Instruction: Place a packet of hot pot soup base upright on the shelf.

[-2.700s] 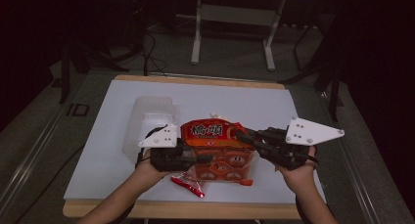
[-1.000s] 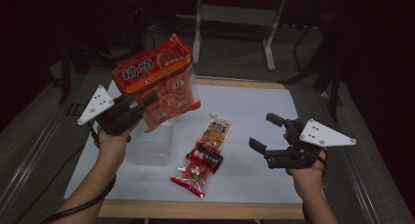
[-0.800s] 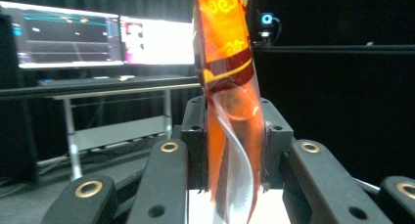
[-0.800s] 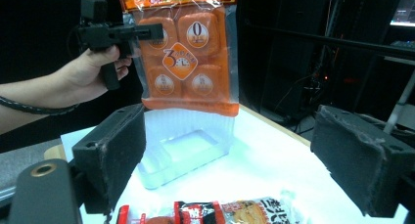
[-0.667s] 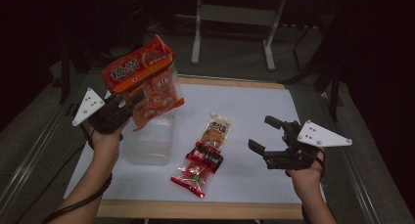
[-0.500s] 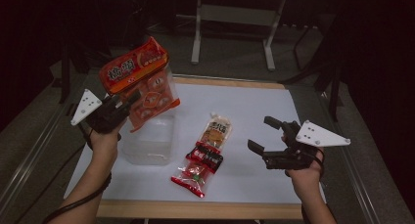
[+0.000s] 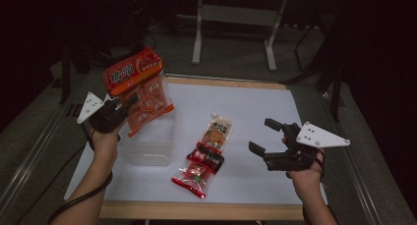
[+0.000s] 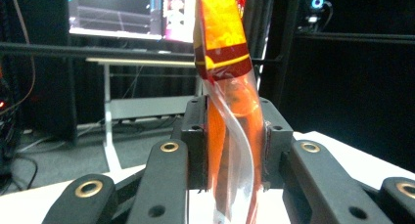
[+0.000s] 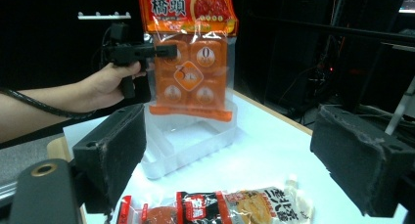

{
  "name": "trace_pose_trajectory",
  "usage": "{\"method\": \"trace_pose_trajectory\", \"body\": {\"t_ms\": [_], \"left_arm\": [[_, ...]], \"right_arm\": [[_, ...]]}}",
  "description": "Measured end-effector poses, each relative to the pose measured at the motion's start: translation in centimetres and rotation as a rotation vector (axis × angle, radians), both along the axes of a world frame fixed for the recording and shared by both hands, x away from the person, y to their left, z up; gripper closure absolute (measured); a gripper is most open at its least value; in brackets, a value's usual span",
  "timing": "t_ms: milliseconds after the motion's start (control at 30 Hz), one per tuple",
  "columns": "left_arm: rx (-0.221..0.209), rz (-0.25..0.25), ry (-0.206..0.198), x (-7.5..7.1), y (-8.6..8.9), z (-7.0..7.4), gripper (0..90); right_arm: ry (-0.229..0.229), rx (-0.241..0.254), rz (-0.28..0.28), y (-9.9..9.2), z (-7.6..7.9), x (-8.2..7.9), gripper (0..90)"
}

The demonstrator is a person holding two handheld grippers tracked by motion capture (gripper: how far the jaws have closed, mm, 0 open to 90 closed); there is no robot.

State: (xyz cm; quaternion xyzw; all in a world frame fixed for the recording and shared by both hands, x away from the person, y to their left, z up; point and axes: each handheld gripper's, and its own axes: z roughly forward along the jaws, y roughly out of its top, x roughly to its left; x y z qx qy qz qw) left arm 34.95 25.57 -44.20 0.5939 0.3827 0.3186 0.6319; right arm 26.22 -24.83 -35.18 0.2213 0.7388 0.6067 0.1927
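**Snack bag hangs over the tub**

The left gripper clamps the orange bag by its side, above the clear tub on the desk. The right gripper waits released. The floppy bag probably catches the tub's rim and tips out

The table has a pale wooden top, its edge showing along the near and far sides, and a white mat covers nearly all of it. On the mat toward the left sits a clear plastic tray, open side up. Just right of it, near the middle, two snack packets lie end to end and touching: a pale one with a yellow-orange print farther off, and a red and black one nearer the front edge.
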Motion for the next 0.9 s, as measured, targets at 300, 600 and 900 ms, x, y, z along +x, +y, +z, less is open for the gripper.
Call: {"method": "trace_pose_trajectory", "body": {"t_ms": [300, 600, 900], "left_arm": [[0.068, -0.020, 0.070, 0.8, -1.1, -1.1, 71.5], [0.098, -0.026, 0.106, 1.2, -1.1, -1.1, 71.3], [0.107, -0.028, 0.168, 1.3, -0.8, -2.5, 71.0]], "right_arm": [[0.007, 0.002, -0.007, -0.5, -0.1, 0.0, 13.5], [0.010, 0.002, -0.006, -0.5, -0.2, 0.0, 13.6], [0.018, 0.000, -0.002, -0.5, -0.2, 0.0, 13.6]]}}
